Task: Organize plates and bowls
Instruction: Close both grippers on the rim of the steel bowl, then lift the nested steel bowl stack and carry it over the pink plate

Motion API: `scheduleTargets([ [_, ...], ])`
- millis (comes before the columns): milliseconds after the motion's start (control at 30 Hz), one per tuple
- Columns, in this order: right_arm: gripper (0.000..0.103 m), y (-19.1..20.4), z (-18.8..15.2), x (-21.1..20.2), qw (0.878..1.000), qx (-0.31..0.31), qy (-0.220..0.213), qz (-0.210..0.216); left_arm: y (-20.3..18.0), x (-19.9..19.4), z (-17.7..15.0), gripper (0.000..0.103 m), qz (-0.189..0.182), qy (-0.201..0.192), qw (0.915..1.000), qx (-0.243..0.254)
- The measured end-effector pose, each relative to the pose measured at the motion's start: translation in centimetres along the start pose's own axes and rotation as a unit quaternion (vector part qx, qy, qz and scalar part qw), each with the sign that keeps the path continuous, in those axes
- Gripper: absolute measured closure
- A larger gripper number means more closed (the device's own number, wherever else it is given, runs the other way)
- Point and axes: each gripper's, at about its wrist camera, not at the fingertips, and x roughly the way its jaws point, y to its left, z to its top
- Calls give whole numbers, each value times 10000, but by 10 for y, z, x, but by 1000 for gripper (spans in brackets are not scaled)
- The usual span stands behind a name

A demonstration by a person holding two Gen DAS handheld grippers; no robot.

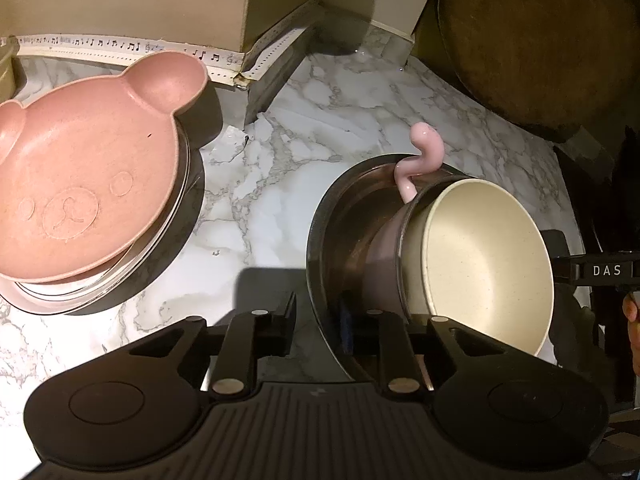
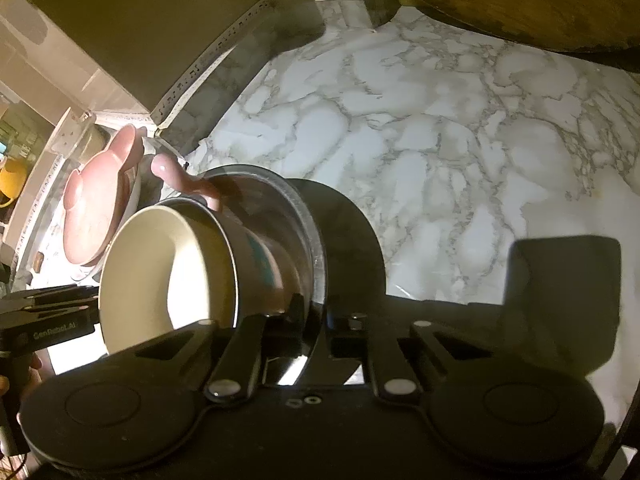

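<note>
A steel bowl (image 1: 348, 220) is tilted on its side over the marble counter, with a cream-lined cup (image 1: 488, 256) with a pink curly handle (image 1: 424, 152) nested inside it. My left gripper (image 1: 320, 320) straddles the steel bowl's rim, jaws apart. My right gripper (image 2: 320, 316) also straddles the steel bowl's rim (image 2: 316, 240), with the cup (image 2: 168, 272) to its left. A pink bear-shaped plate (image 1: 84, 188) lies on a stack of plates at the left; it also shows in the right wrist view (image 2: 100, 208).
A marble counter (image 2: 440, 140) spreads to the right. A round wooden board (image 1: 540, 40) leans at the back right. A wall corner with music-note tape (image 1: 120, 46) runs behind the plates.
</note>
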Motion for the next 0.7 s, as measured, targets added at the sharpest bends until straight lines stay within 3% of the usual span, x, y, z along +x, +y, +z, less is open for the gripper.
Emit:
scheduleTargets([
  [267,92,3,-1,0,10000,25,-46,-66,-4,1,0,90,19,-11,10000,-69],
  [700,93,15,-5,-6,9992,-17,-121,-389,-2,-10,-2,92,89,-43,9999,-86],
])
